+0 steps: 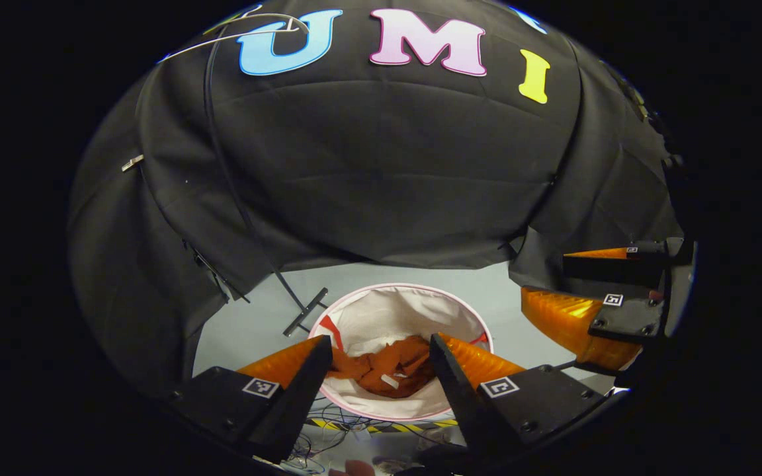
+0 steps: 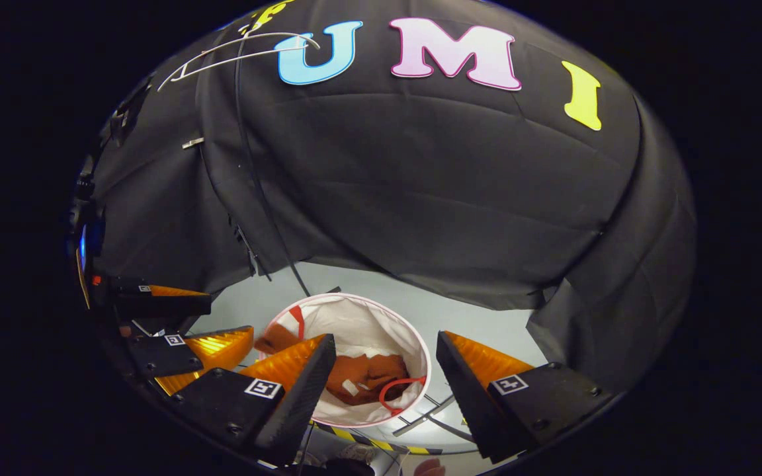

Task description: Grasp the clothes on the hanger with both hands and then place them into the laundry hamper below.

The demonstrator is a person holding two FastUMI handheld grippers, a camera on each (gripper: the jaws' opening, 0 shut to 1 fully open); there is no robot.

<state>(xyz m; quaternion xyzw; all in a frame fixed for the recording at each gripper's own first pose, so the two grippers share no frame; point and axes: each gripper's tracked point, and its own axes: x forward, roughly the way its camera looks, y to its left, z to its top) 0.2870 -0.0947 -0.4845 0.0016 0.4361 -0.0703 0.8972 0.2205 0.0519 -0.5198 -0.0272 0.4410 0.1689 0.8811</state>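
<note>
Both tools hang above the laundry hamper [image 1: 399, 350], and neither has anything between its fingers: the left gripper [image 1: 381, 354] stands spread wide, and the right gripper [image 2: 386, 354] is likewise parted with nothing in its jaws. The clothes [image 1: 387, 370] lie crumpled at the bottom of the hamper, straight ahead of and below the left gripper's fingertips; from the right gripper they sit ahead and slightly to its left, beside a red handle loop [image 2: 399, 390]. Up and to the left of both tools, a bare wire hanger [image 2: 242, 49] hangs against the booth wall. The garment looks soft, light and limp (it folds on itself), so any regrasp should pinch a raised fold, not flat cloth.
</note>
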